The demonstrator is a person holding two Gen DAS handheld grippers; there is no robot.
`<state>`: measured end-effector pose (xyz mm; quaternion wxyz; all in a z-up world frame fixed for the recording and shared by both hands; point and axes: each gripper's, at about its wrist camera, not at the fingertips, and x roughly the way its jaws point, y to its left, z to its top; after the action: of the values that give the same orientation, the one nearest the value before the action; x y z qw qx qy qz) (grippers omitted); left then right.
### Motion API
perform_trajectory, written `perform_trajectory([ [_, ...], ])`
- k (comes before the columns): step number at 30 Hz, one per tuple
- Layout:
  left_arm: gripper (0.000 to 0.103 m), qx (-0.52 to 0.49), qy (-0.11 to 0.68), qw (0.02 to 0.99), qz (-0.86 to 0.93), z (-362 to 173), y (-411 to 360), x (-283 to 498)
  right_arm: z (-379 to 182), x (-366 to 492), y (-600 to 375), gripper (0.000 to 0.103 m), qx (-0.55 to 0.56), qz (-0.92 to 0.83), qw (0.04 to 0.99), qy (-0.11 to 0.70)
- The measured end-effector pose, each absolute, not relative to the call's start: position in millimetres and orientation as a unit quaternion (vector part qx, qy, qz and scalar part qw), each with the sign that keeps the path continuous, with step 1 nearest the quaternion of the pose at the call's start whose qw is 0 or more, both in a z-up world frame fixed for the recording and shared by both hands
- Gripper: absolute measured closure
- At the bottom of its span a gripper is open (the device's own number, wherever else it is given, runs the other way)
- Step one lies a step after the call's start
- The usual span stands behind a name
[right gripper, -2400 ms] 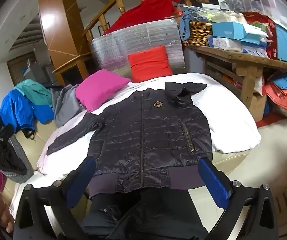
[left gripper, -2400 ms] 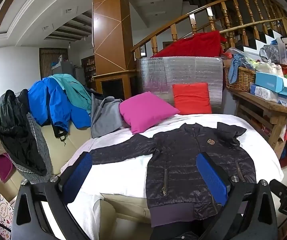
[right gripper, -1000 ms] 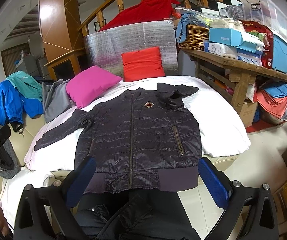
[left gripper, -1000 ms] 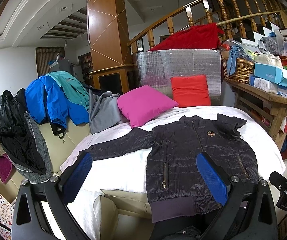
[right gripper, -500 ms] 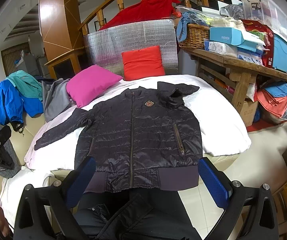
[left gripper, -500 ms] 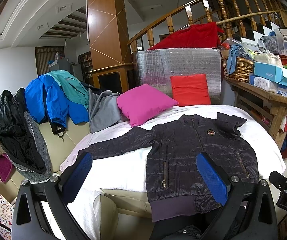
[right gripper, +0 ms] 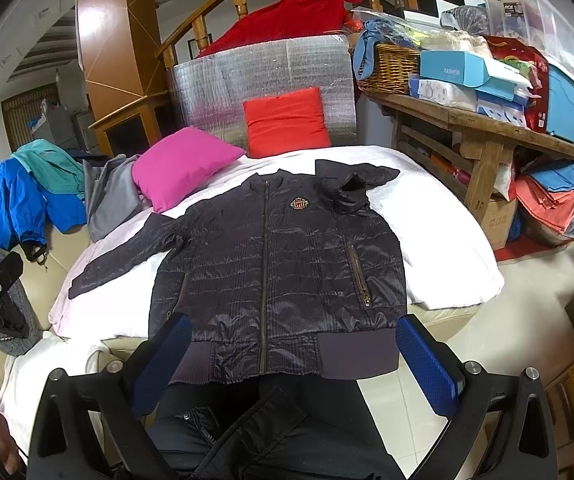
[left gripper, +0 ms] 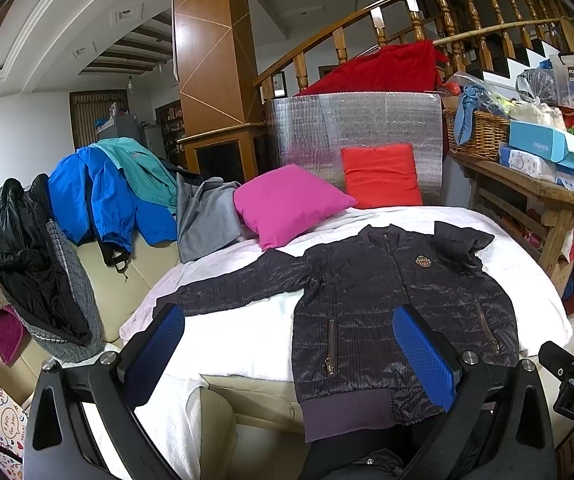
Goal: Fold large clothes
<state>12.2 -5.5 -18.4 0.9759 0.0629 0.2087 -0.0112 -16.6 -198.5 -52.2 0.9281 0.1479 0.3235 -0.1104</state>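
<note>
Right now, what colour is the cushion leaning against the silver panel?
Red. The cushion shows best in the right wrist view, behind the jacket.

The jacket (right gripper: 275, 252) is dark navy with quilted lines and a small gold badge (right gripper: 298, 203). The sheet (right gripper: 439, 240) is white; one pillow (right gripper: 183, 164) is pink, one cushion (right gripper: 285, 122) red.

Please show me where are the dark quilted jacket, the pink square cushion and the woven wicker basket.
dark quilted jacket (right gripper: 283, 256): right wrist view, on its front beside the zip.
pink square cushion (left gripper: 287, 208): left wrist view, on its middle.
woven wicker basket (right gripper: 391, 68): right wrist view, on its front wall.
</note>
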Motion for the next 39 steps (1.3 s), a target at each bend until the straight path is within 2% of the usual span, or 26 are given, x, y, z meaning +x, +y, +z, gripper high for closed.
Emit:
perform_trajectory([
  [7, 0.0, 0.066, 0.217, 0.974, -0.009, -22.3, -7.3, 22.4, -52.8, -5.2, -203.5, 0.0, 0.151, -0.108, 0.926, 0.328],
  [14, 0.0, 0.077, 0.253, 0.964, -0.011, -36.5, -18.5, 64.0, -50.7, 28.7, -233.6, 0.0, 0.175, -0.109, 0.923, 0.325],
  [19, 0.0, 0.082, 0.302, 0.949, -0.032, -63.4, -38.4, 128.0, -46.2, 75.0, -296.2, 0.0, 0.218, -0.104, 0.927, 0.289],
  [23, 0.0, 0.106, 0.382, 0.917, -0.053, -118.9, -65.2, 211.5, -61.0, 133.8, -359.3, 0.0, 0.282, -0.063, 0.913, 0.287],
  [29, 0.0, 0.151, 0.459, 0.875, -0.03, -200.6, -84.2, 300.7, -140.4, 264.5, -469.3, 0.0, 0.403, -0.041, 0.853, 0.328],
  [34, 0.0, 0.17, 0.474, 0.864, -0.026, -230.8, -91.0, 335.5, -231.6, 369.7, -549.0, 0.001, 0.547, -0.036, 0.771, 0.324],
  [39, 0.0, 0.179, 0.496, 0.849, -0.035, -259.9, -94.6, 362.1, -300.2, 444.3, -588.3, 0.027, 0.629, -0.051, 0.711, 0.31],
])
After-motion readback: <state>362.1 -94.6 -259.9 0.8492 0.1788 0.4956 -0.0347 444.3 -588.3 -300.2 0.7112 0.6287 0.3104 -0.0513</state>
